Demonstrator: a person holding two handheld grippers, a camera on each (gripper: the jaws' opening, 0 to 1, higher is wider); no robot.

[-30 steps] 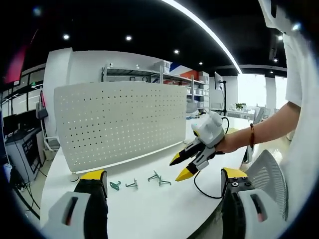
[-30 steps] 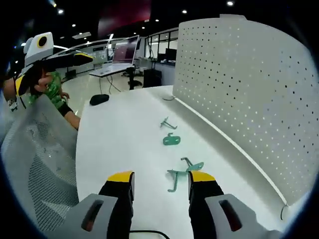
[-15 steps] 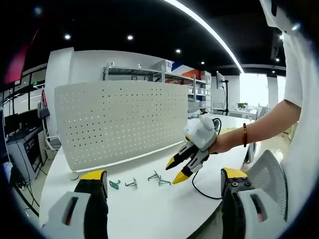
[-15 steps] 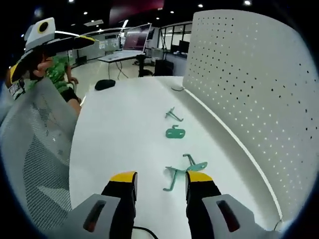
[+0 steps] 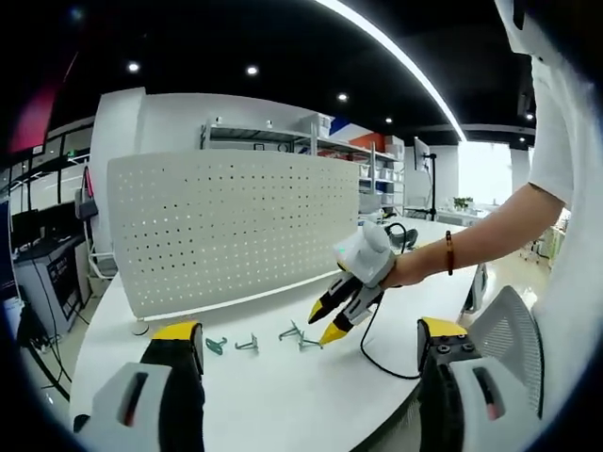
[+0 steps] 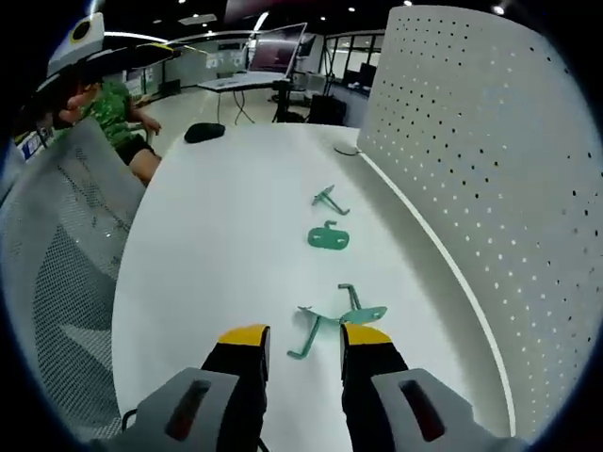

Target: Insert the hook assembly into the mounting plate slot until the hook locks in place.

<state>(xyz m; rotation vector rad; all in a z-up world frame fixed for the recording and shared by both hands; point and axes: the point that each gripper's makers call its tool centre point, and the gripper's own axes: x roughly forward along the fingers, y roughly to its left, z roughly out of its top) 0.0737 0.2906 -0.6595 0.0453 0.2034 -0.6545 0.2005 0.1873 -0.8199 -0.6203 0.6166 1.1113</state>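
— Where are you in the job?

— At the pick, as I judge it. My right gripper (image 6: 303,341) hangs low over the white table (image 6: 217,235) with its jaws parted, nothing between them, and the nearest green hook (image 6: 309,330) lies just ahead of the yellow tips. A second hook (image 6: 363,308) lies touching or just beside it, toward the pegboard (image 6: 490,141).

— And the plate?

— The flat green mounting plate (image 6: 328,237) lies farther along the table, apart from those two, with a third hook (image 6: 329,199) beyond it. Nothing is joined yet.

— Your other hand?

— My left gripper (image 5: 306,331) is held back, jaws wide and empty. In the left gripper view I can see the right gripper (image 5: 327,319) angled down at the green pieces (image 5: 300,337).

— What does the next move need?

— Come down square over one hook and close on it alone, without dragging its neighbour. Then the plate must be steadied so the hook can slide into its slot
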